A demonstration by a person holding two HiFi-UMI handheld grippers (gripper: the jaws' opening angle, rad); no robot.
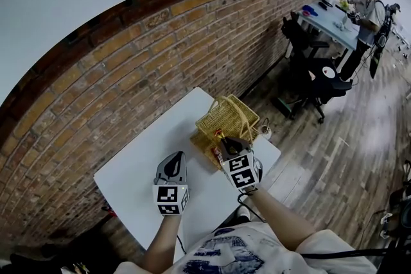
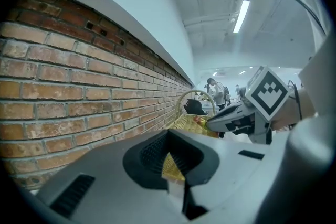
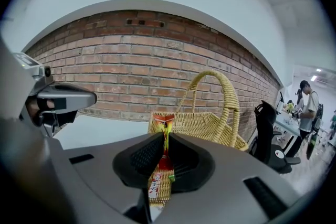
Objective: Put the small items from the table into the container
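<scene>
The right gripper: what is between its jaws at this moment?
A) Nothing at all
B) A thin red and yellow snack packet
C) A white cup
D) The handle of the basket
B: in the right gripper view, the right gripper has its jaws closed on a thin red and yellow snack packet. The wicker basket stands behind, apart from the jaws.

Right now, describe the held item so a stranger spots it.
On the white table by the brick wall stands a handled wicker basket. Just before it, the right hand-held gripper pinches a thin red-and-yellow packet; the left hand-held gripper is empty.
</scene>
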